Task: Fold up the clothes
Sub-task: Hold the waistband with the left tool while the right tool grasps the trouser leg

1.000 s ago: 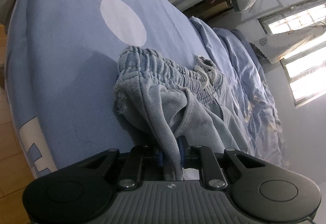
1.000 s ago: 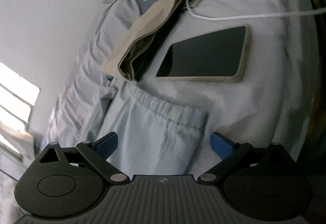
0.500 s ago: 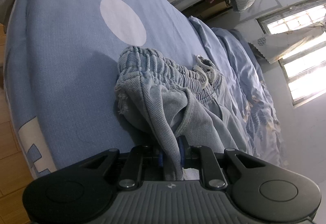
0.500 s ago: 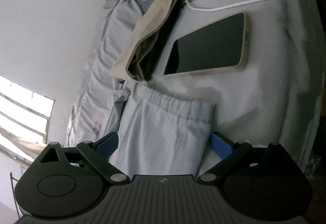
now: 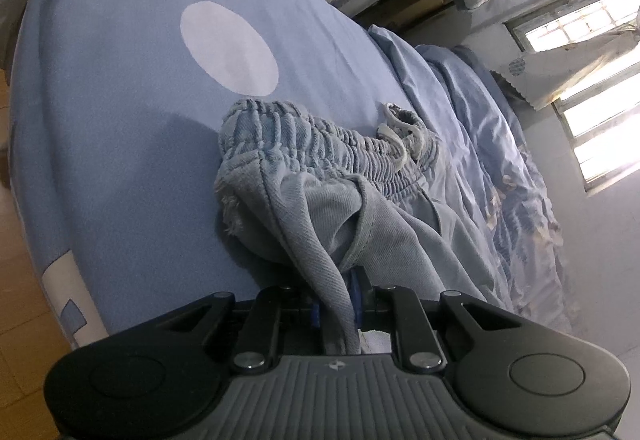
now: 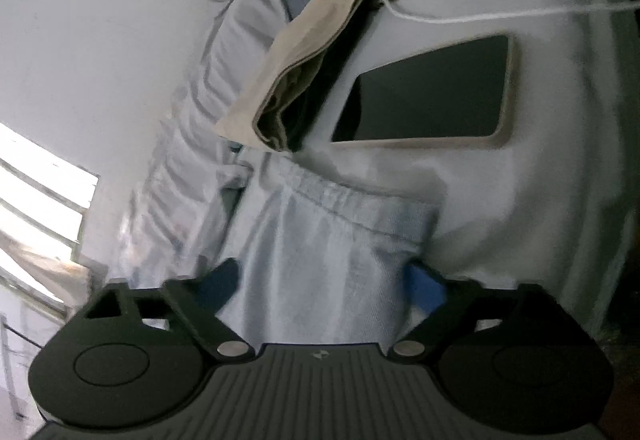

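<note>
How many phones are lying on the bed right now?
1. The phone lies screen-up on the bedsheet, beyond the trouser cuff and beside the beige folded cloth. Others could be hidden under the clothes.

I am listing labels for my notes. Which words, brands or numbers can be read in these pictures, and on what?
None can be read.
Hand-held gripper bodies: only a small emblem, no letters.
Phone: dark screen, nothing written.
Bedsheet: plain shapes only.
</note>
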Demonstrator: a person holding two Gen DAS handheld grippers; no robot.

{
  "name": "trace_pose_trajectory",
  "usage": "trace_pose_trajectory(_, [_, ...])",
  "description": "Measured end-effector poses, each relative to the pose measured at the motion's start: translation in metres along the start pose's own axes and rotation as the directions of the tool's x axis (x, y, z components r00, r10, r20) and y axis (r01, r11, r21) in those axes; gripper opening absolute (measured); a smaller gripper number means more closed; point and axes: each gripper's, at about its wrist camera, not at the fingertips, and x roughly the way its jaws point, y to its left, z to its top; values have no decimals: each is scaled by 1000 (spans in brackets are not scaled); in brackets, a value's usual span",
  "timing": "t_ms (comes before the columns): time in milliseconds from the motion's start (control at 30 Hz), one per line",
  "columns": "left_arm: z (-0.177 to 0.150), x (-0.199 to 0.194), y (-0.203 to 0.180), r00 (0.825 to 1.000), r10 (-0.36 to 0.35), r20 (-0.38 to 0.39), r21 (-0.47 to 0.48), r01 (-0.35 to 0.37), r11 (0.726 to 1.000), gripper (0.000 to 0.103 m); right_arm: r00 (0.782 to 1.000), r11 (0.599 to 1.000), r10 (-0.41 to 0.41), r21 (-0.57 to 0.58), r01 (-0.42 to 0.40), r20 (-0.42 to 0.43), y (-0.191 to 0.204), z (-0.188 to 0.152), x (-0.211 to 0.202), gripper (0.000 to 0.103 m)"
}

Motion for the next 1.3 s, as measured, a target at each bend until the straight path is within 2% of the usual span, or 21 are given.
trace_pose_trajectory(133, [-2, 0, 5, 1000, -13, 12, -14, 13, 1000, 13, 1000, 1000, 5, 22, -5, -8, -5, 4, 2, 76])
trace_pose_trajectory(233, [-2, 0, 4, 1000, -12, 7, -13, 12, 1000, 13, 999, 999, 41, 33, -41, -14, -6, 10, 10, 80])
trace_pose_trajectory(400, [0, 1, 4, 1000, -15, -4, -3, 15, 1000, 13, 998, 998, 55, -14, -56, -32, 0, 13, 17, 80])
trace_pose_trajectory(567, [-2, 1, 9, 1000, -27, 9, -19, 27, 999, 13, 999, 999, 37, 14, -37, -14, -12, 9, 5, 69])
trace_pose_trajectory(667, [-3, 1, 10, 999, -30, 11, -21, 30, 999, 13, 999, 999, -38, 21, 38, 22, -16, 8, -7, 72])
trace_pose_trajectory(700, [-3, 1, 10, 999, -32, 10, -21, 32, 999, 13, 999, 999, -37, 31, 36, 25, -19, 10, -7, 72])
trace_pose_trajectory(733, [-3, 1, 10, 999, -33, 10, -21, 33, 999, 13, 999, 999, -29, 47, 27, 23, -22, 12, -5, 73])
trace_pose_trajectory(800, [-3, 2, 11, 999, -34, 10, -22, 34, 999, 13, 999, 998, 13, 68, -15, 32, -25, 17, 0, 89])
trace_pose_trajectory(967, [-2, 1, 12, 999, -33, 7, -25, 33, 999, 13, 997, 998, 46, 33, -48, 58, -23, 21, 8, 91])
trace_pose_trajectory(1067, [-2, 1, 12, 999, -37, 10, -27, 37, 999, 13, 995, 996, 74, 35, -76, 67, -25, 20, 12, 102])
trace_pose_trajectory(1300, [-3, 1, 12, 999, -36, 8, -31, 36, 999, 13, 995, 997, 82, -1, -82, 57, -18, 17, 15, 103])
